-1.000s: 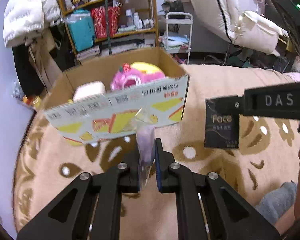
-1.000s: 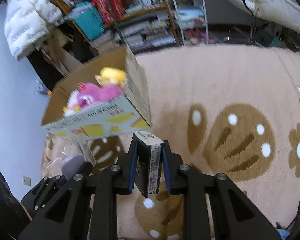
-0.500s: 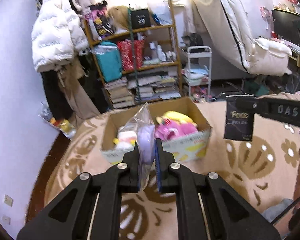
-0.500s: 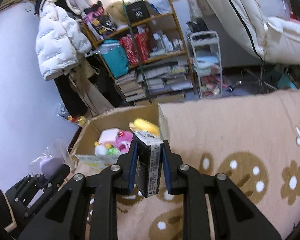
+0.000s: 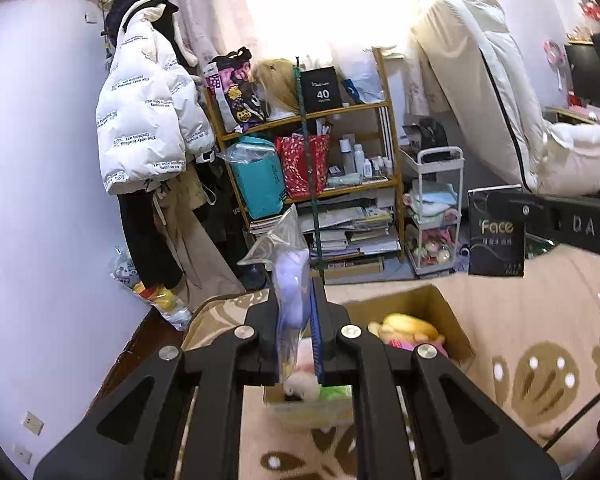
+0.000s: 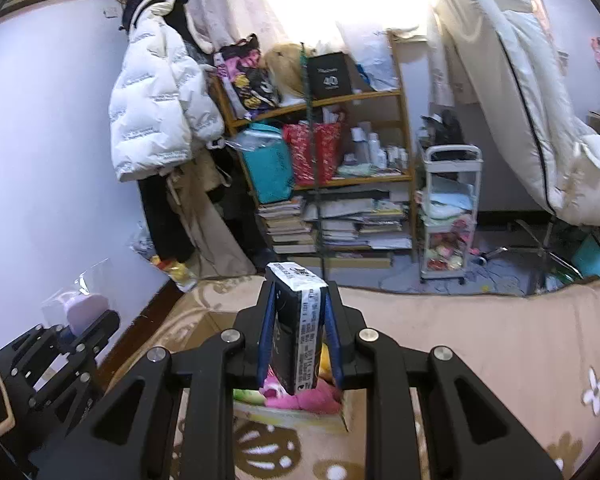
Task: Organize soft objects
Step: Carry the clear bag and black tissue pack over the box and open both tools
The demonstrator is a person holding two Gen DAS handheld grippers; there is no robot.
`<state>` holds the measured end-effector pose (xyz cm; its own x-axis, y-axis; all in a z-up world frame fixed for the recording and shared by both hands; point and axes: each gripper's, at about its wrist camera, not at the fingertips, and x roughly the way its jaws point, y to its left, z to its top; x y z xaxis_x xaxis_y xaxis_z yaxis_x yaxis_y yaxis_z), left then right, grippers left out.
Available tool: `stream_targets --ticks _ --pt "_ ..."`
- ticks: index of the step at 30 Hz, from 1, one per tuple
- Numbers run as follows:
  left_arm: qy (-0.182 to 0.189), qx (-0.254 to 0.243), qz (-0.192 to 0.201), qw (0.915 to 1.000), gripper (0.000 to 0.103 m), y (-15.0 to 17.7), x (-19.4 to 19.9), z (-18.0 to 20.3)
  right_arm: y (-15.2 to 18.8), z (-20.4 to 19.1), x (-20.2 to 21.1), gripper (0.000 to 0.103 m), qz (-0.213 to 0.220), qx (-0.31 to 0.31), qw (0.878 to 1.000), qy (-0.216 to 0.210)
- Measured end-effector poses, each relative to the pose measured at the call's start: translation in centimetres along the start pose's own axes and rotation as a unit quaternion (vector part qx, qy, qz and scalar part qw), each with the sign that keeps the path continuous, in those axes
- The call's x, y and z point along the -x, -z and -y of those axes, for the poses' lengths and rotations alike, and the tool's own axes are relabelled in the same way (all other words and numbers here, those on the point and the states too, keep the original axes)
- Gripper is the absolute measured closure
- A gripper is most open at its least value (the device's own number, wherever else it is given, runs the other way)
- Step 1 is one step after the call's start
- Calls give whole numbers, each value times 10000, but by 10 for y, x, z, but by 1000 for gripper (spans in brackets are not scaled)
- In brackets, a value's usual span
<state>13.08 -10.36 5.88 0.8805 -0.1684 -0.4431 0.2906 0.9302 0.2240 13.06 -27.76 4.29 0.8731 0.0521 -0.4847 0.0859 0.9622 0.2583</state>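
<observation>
Above the flower-patterned rug (image 6: 500, 344), the left gripper (image 5: 296, 312) pinches a bagged lilac toy (image 5: 290, 292) and the right gripper (image 6: 298, 336) clamps a black tissue pack (image 6: 296, 332), both poised over the cardboard box (image 5: 448, 316), so lowering and releasing likely comes next.

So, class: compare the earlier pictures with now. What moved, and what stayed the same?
Both grippers rose and moved over the cardboard box, which now sits below them. Unchanged: the left gripper still pinches the plastic bag, the right gripper still clamps the black packet. Nothing released.
</observation>
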Motion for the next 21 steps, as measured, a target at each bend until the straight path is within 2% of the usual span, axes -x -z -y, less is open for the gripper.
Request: stream_targets --ticks 6,12,17,21 --pt "6 149 -23 9999 91 6 -25 -5 10 -5 -22 79 22 102 9998 -150" --pt "37 41 -405 9992 91 31 -53 -1 30 -12 -55 79 -308 196 9990 -276" --pt "125 184 -699 9973 91 48 -76 -6 47 -9 -80 78 -663 -78 9970 -386" --pt "370 297 -910 9947 90 62 -93 -8 59 -3 -95 78 -879 -258 9944 -532"
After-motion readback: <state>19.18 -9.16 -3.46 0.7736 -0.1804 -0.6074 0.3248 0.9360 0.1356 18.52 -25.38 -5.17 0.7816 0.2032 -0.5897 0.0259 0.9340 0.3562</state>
